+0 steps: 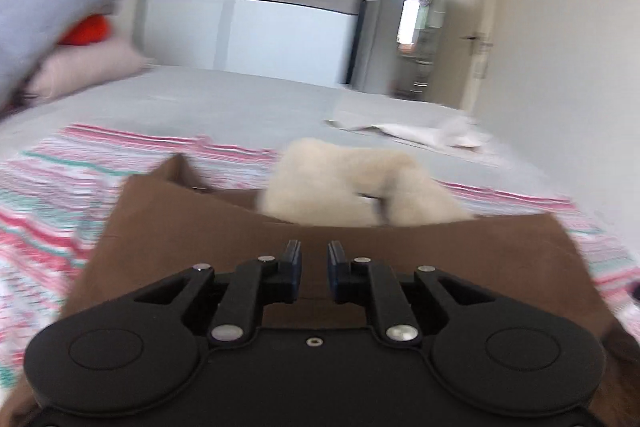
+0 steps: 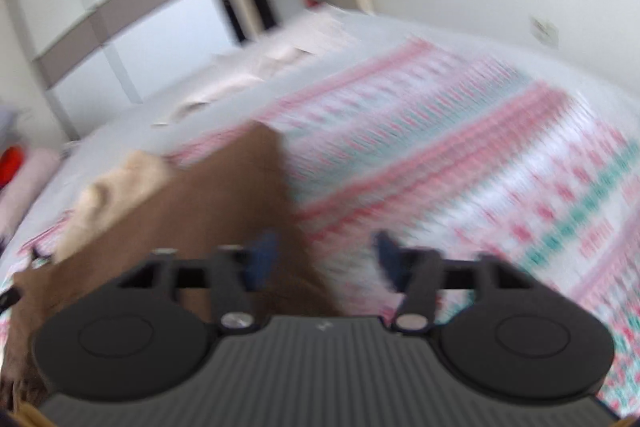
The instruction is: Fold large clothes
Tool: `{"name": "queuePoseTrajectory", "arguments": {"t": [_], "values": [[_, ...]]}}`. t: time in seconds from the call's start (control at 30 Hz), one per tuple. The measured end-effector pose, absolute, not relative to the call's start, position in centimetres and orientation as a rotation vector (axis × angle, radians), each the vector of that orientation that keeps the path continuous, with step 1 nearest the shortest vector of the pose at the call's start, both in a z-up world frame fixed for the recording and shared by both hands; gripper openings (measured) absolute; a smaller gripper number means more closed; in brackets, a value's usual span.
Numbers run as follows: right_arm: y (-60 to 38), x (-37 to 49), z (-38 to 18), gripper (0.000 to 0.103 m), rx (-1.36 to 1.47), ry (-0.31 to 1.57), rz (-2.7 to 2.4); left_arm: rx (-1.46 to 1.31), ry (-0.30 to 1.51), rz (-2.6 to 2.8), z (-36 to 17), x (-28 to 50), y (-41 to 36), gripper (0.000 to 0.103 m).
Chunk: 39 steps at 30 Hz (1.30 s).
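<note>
- While the brown suede-like garment with a cream fleece lining lies on the pink, white and teal striped blanket over the grey bed, both views are smeared by motion, so any reading of the cloth's edges is uncertain; misjudging an edge is the first risk.
- Left tool: its blue-padded fingers stand narrowly apart above the brown cloth, with a slim gap between them. I cannot tell whether any fabric is pinched in that gap. If nothing is caught, a lift would come away empty.
- Right tool: its fingers are spread wide, and the garment's right-hand edge runs between them, with the left finger over the brown cloth and the right one over the blanket. It holds nothing that I can see.
- Closing there could, in my judgement, nip the blanket along with the garment, dragging the bedcover up into the fold.
- The cream fleece collar bulges at the far side of the garment; it looks bulky and springy, so a fold laid over it would likely sit lumpy or slide open.
- Heavy cloth held by a thin pinch may slip out under its own weight.
- A white crumpled cloth lies far right on the bed, well apart, and a pale pink pillow sits far left; neither seems in the way.
</note>
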State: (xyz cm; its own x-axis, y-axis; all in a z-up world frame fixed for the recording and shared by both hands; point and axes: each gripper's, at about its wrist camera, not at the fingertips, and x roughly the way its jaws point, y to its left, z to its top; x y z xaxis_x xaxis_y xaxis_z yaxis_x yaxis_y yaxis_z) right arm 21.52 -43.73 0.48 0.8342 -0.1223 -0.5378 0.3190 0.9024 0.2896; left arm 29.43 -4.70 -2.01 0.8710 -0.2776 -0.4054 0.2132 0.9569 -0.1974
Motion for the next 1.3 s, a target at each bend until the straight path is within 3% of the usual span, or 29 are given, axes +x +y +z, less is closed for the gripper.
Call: {"name": "queuePoseTrajectory", "arguments": {"t": [0.13,0.2,0.3,0.37,0.4,0.43,0.47,0.57,0.63,0.67,0.87,1.07,1.3], "values": [[-40.8,23.1,-0.5,0.029,0.311,0.584,-0.126,-0.119,0.622,-0.388,-5.4,31.0,-5.4,0.018],[-40.4,24.4,-3.3,0.022,0.283,0.691,-0.156,-0.105,0.595,-0.406,-7.6,30.7,-5.4,0.017],[-39.1,24.2,-3.8,0.023,0.182,0.685,-0.163,-0.130,0.616,-0.384,-6.7,30.7,-5.5,0.018],[-38.8,24.0,-2.3,0.032,0.192,0.697,-0.175,-0.135,0.640,-0.363,-5.6,29.8,-5.5,0.023],[-38.8,23.7,-1.6,0.046,0.225,0.685,-0.165,-0.141,0.647,-0.361,-4.9,29.2,-5.4,0.029],[-39.0,23.2,-0.9,0.057,0.263,0.674,-0.146,-0.145,0.651,-0.366,-4.3,28.4,-5.1,0.047],[-39.3,22.4,-0.1,0.060,0.295,0.664,-0.123,-0.139,0.654,-0.365,-3.6,27.6,-4.9,0.065],[-38.9,20.7,1.9,0.072,0.290,0.675,-0.085,-0.104,0.633,-0.353,-1.8,25.2,-3.6,0.082],[-38.0,19.4,3.1,0.086,0.238,0.687,-0.084,-0.072,0.624,-0.333,-0.7,23.5,-2.7,0.088],[-37.5,18.6,3.6,0.088,0.211,0.690,-0.089,-0.058,0.624,-0.318,-0.1,22.7,-2.2,0.090],[-35.6,13.6,5.9,0.098,0.108,0.654,-0.112,0.002,0.636,-0.238,2.1,17.0,1.1,0.103],[-34.7,9.5,7.4,0.103,0.035,0.616,-0.146,0.013,0.644,-0.165,1.9,11.9,4.6,0.103],[-33.4,6.3,5.8,0.103,-0.144,0.694,-0.174,-0.052,0.721,-0.088,0.3,10.0,10.0,0.103]]}}
